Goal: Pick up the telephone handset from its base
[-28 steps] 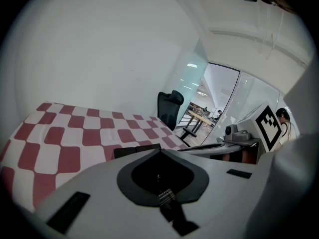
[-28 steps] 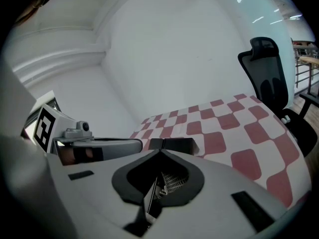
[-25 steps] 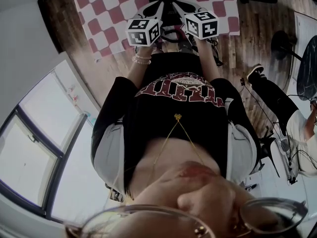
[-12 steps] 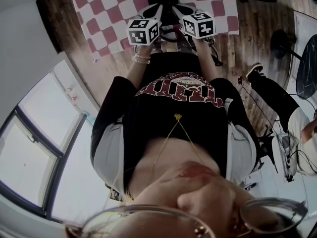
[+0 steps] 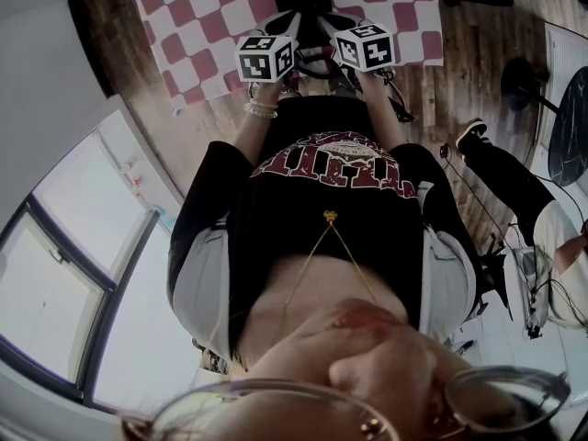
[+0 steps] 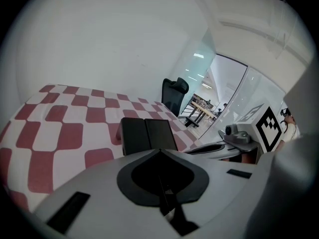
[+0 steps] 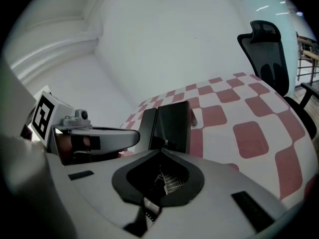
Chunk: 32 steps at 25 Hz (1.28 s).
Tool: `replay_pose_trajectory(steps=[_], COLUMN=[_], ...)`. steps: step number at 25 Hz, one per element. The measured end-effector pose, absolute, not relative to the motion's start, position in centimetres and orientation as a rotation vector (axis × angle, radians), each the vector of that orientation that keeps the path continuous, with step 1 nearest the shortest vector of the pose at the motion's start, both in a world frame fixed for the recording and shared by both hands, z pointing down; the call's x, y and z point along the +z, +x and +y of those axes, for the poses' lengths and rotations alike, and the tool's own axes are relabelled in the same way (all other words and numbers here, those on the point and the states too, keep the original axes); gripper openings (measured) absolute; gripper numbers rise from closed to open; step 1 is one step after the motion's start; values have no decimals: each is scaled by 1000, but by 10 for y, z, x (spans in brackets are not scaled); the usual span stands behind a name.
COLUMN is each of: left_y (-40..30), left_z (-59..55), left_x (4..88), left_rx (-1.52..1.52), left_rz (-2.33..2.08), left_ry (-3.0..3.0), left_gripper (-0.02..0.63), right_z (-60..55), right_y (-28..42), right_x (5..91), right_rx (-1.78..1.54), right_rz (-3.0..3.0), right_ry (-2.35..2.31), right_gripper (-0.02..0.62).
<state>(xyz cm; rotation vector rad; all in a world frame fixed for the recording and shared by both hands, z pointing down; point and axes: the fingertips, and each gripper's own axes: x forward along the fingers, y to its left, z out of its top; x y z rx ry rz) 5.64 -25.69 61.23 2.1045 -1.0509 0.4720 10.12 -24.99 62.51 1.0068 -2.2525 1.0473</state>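
**Telephone (image 6: 147, 133) is left lying on the checked cloth (image 6: 60, 133)**

The black telephone is seen on a red and white checked cloth, just in front of both grippers. It is made of 2 black parts set side by side. Which part is the handset cannot be told. The left gripper (image 6: 160, 156) is closed, with its 2 jaws pressed together and nothing between them. The right gripper (image 7: 160, 156) is closed the same way, and nothing is held in it. The telephone is not touched by either one. The 2 grippers are held close beside each other. A black office chair (image 7: 266, 49) is seen behind the cloth. In the head view, a black shirt (image 5: 331, 209) with red letters and a wooden floor (image 5: 478, 53) are seen.
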Motion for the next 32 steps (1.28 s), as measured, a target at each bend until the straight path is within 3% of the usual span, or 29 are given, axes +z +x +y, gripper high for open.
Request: replay_pose_trajectory(steps=[32], left_y=[45], left_z=[-249], left_x=[632], left_rx=[534], left_rz=[-993], left_ry=[2082], left_gripper=[11], right_z=[-245], right_y=[103], right_x=[642], right_rx=[1010], right_rz=[-2199], right_ry=[994], right_gripper=[20])
